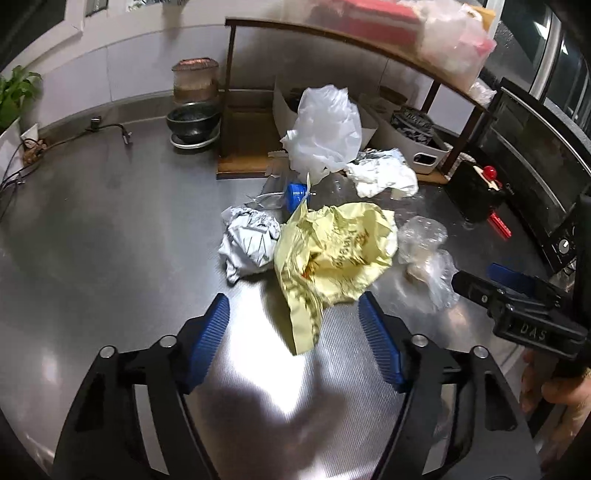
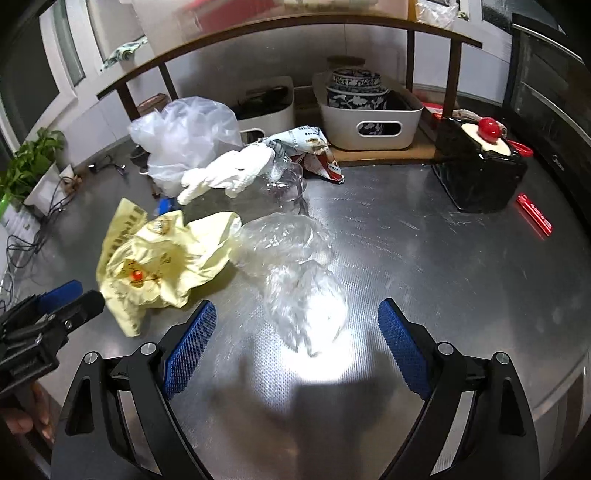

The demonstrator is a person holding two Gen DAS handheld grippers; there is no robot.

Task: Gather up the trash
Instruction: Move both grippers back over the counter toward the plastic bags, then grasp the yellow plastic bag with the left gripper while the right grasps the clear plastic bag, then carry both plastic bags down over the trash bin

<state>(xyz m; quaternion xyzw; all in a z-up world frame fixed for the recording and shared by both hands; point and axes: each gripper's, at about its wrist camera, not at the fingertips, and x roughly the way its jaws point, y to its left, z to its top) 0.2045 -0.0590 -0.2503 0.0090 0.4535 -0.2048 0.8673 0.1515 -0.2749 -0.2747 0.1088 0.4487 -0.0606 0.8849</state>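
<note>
Yellow bag (image 1: 332, 254) lies between the left tool's (image 1: 293, 317) parted pads, seemingly untouched.

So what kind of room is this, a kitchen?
Most likely a home kitchen: a steel counter, a countertop oven at its right edge, and patterned bowls in a white bin under a wooden shelf. Crumpled wrappers and bags litter the counter.

On the steel counter (image 1: 110, 229), the crumpled yellow plastic bag (image 1: 332, 254) lies mid-surface, with the crumpled grey-white paper wrapper (image 1: 249, 240) touching its left side and the clear crinkled plastic film (image 2: 295, 266) just right of it. Behind them lie the blue-capped clear bottle (image 1: 297, 192) and the white plastic bag (image 1: 327, 129). Against the back edge stands the wooden shelf rack (image 2: 258, 33), holding the white plastic bin (image 2: 369, 118) with stacked patterned bowls (image 2: 356, 88) inside.
</note>
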